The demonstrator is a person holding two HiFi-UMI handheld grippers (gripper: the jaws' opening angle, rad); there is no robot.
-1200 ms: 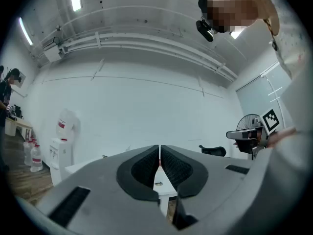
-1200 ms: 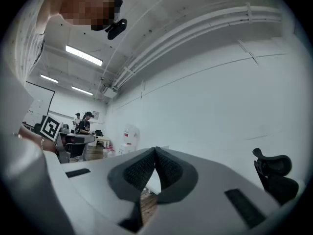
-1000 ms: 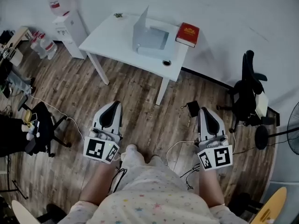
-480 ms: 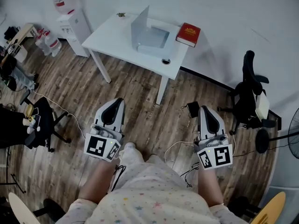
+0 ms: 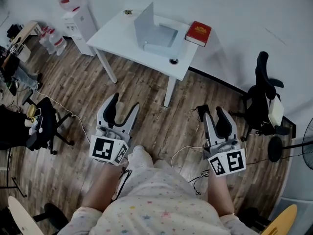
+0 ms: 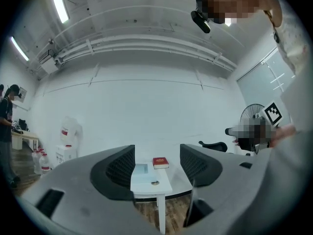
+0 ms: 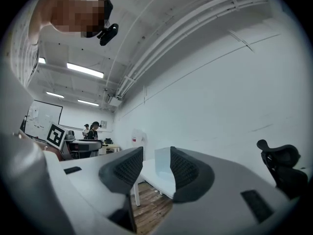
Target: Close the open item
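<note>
An open grey laptop (image 5: 152,29) stands on the white table (image 5: 117,38) across the room, its lid upright. It also shows in the left gripper view as the laptop (image 6: 141,169), and its lid (image 7: 162,161) shows in the right gripper view. My left gripper (image 5: 122,106) is far short of the table, over the wood floor. Its jaws have just been opening and nothing is between them. My right gripper (image 5: 213,112) is level with it on the right, open and empty too. Both point towards the table.
A red book (image 5: 198,33) and a small dark round object (image 5: 173,61) lie on the table beside the laptop. A water dispenser (image 5: 73,13) stands left of the table. A black office chair (image 5: 264,94) stands at right, another chair (image 5: 44,129) at left, cables (image 5: 188,151) on the floor.
Both grippers' jaws were shut and now stand apart. Both hands have moved a little towards the table.
</note>
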